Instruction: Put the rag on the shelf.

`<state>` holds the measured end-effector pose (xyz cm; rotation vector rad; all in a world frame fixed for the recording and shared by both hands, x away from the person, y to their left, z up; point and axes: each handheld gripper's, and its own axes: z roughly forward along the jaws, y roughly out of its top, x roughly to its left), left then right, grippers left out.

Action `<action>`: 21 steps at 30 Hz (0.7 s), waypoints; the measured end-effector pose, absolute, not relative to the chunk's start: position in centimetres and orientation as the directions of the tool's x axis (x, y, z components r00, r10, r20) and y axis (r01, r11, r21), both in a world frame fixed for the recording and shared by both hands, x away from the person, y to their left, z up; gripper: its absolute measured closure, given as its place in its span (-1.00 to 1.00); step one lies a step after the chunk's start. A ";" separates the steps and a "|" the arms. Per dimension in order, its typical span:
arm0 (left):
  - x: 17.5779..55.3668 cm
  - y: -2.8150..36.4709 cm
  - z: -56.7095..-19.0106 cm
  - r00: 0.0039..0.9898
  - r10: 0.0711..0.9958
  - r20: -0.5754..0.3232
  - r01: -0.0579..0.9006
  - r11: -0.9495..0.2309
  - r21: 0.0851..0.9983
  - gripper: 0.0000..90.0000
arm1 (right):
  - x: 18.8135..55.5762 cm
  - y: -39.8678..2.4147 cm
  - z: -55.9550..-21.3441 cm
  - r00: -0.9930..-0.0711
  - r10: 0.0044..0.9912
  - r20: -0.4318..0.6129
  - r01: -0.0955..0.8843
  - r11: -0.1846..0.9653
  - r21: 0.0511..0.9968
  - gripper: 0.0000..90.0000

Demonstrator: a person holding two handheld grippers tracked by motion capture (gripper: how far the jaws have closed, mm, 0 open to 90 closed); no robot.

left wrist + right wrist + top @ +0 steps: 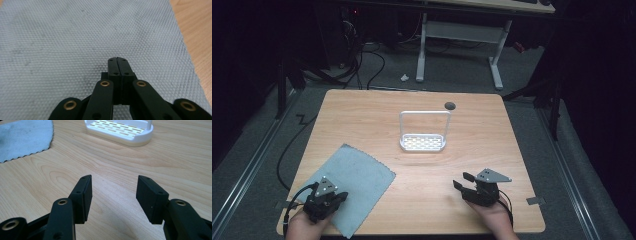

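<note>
A grey-blue cloth with a zigzag edge lies flat on the near left of the wooden table. My left gripper rests over the cloth's near part; in the left gripper view its jaws are shut pad to pad just above the weave, with no fold visibly pinched between them. My right gripper sits near the front right, open over bare wood, nothing between its fingers. A white slotted rack with a tall loop handle stands at the table's middle, ahead of the right gripper.
A small dark round spot sits at the far edge of the table, behind the rack. Beyond the table stand a white desk frame and cables on the grey floor. The cloth's corner shows at the upper left of the right gripper view.
</note>
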<state>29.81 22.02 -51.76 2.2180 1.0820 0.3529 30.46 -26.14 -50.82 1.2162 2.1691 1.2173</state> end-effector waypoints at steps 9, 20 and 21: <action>30.1 19.0 -51.9 0.693 0.719 -0.041 0.565 -0.508 0.650 1.00 | 30.0 -26.6 -50.9 -0.548 0.832 0.082 0.510 0.255 0.822 0.06; 29.7 11.9 -51.5 0.819 0.573 -0.012 0.436 -0.609 0.663 1.00 | 28.6 -28.1 -51.0 -0.511 0.856 0.079 0.519 0.234 0.822 0.07; 29.7 12.2 -51.3 0.815 0.580 -0.012 0.437 -0.600 0.670 1.00 | 28.6 -28.1 -51.0 -0.508 0.857 0.086 0.523 0.227 0.822 0.08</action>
